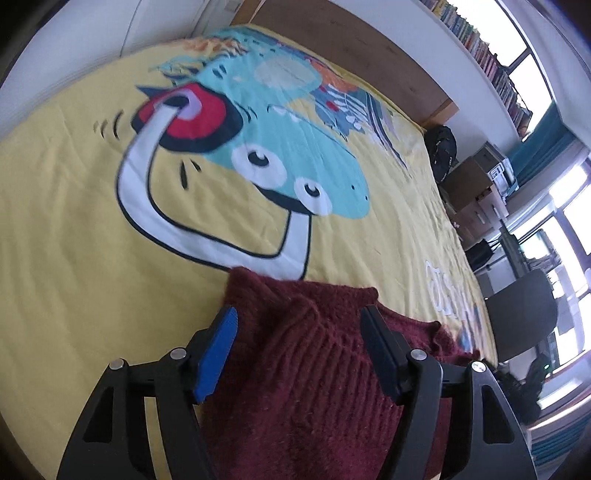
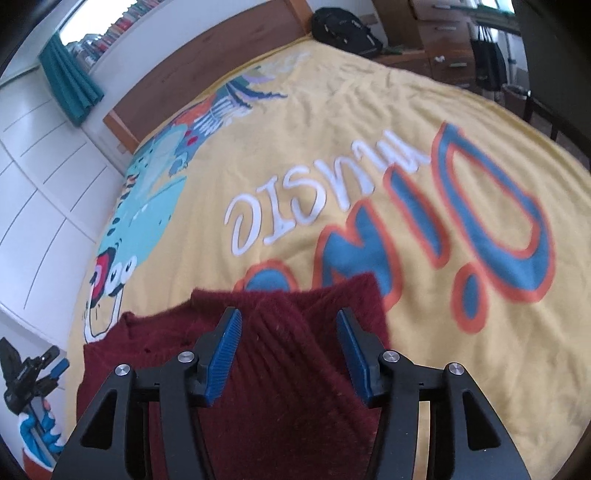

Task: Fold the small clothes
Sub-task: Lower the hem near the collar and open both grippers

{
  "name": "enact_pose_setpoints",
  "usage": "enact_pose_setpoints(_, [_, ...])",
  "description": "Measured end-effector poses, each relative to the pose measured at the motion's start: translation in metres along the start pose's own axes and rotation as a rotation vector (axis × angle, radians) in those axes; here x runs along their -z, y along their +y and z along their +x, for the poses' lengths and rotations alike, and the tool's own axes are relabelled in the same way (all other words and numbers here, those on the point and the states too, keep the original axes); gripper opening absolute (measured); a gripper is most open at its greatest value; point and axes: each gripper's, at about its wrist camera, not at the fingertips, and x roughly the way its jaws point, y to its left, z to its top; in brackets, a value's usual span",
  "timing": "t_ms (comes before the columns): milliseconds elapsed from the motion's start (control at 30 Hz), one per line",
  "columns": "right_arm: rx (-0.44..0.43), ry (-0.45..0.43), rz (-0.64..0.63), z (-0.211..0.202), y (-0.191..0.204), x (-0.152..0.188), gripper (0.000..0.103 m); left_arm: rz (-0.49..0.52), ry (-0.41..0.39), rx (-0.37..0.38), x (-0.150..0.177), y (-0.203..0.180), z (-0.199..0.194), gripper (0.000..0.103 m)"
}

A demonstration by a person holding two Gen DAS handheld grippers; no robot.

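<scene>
Both pairs of jaws stand wide open, gripping nothing. Left gripper (image 1: 299, 325) hovers over a dark red knit sweater (image 1: 314, 369), its blue-padded fingers (image 1: 218, 354) spread on either side of a ribbed fold. Right gripper (image 2: 288, 328) is likewise spread above the same sweater (image 2: 288, 369), ribbed knit showing between its fingers. The sweater lies on a yellow bedspread (image 1: 74, 221) printed with a cartoon dinosaur (image 1: 295, 147) and large lettering (image 2: 461, 229). Seen from the right wrist, the left gripper (image 2: 40, 362) shows at the sweater's far left edge. A black backpack (image 2: 343, 29) sits beyond the bed.
</scene>
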Motion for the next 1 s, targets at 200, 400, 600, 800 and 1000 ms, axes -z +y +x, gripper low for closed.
enact_pose_setpoints(200, [0.015,-0.022,-0.159,-0.017,0.021,0.002,0.055,0.084,-0.033,-0.022,0.006,-0.017,-0.017,0.063])
enact_pose_setpoints(400, [0.041,0.022,-0.346,0.004,0.05,0.035,0.056,0.196,-0.008,-0.038,0.028,-0.043,-0.003,0.063])
enact_pose_setpoints(600, [0.094,0.068,-0.41,0.03,0.045,0.062,0.056,0.273,0.045,-0.065,0.062,-0.057,0.033,0.063])
enact_pose_setpoints(800, [0.105,0.062,-0.396,0.024,0.031,0.061,0.056,0.297,0.067,-0.122,0.082,-0.042,0.056,0.063])
enact_pose_setpoints(1000, [0.147,0.066,-0.407,0.007,0.03,0.062,0.056,0.279,0.039,-0.123,0.077,-0.039,0.034,0.063])
